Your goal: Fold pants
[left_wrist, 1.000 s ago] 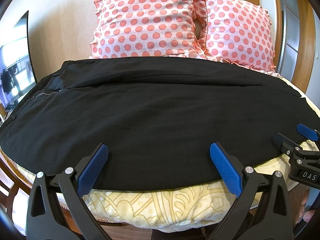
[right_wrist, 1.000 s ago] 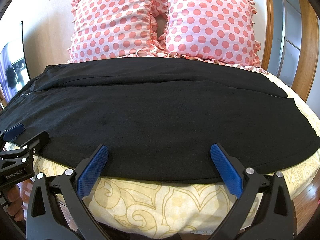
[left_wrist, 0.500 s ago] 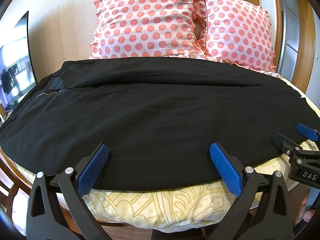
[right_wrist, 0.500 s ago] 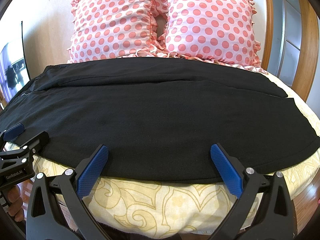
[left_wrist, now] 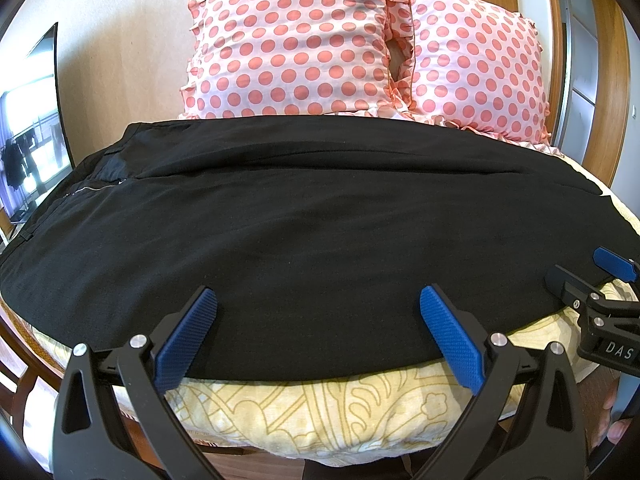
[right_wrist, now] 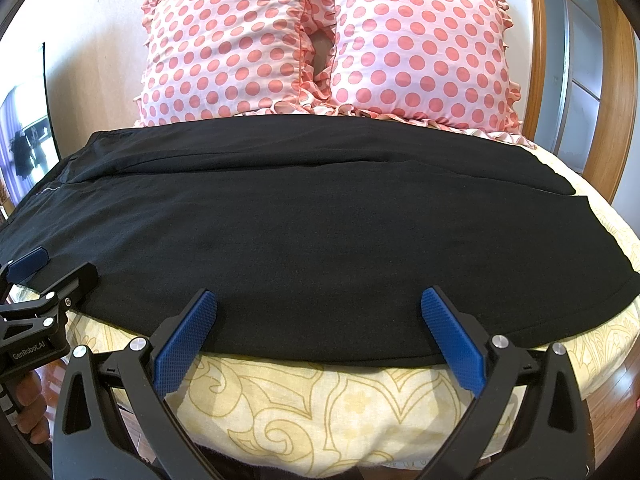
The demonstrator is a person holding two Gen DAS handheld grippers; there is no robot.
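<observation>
Black pants [left_wrist: 320, 232] lie flat across the bed, waist with zipper [left_wrist: 94, 187] at the left, leg hems at the right [right_wrist: 600, 272]. My left gripper [left_wrist: 320, 328] is open, its blue fingers just above the pants' near edge, holding nothing. My right gripper [right_wrist: 320, 328] is open likewise at the near edge further right. Each gripper shows in the other's view: the right one at the right edge [left_wrist: 588, 292], the left one at the left edge [right_wrist: 44, 280].
The bed has a yellow patterned cover [right_wrist: 320, 408]. Two pink polka-dot pillows [left_wrist: 288, 44] [right_wrist: 420, 48] lean on the wall behind the pants. A wooden headboard post [right_wrist: 608, 92] stands right. A screen [left_wrist: 28, 136] is at the left.
</observation>
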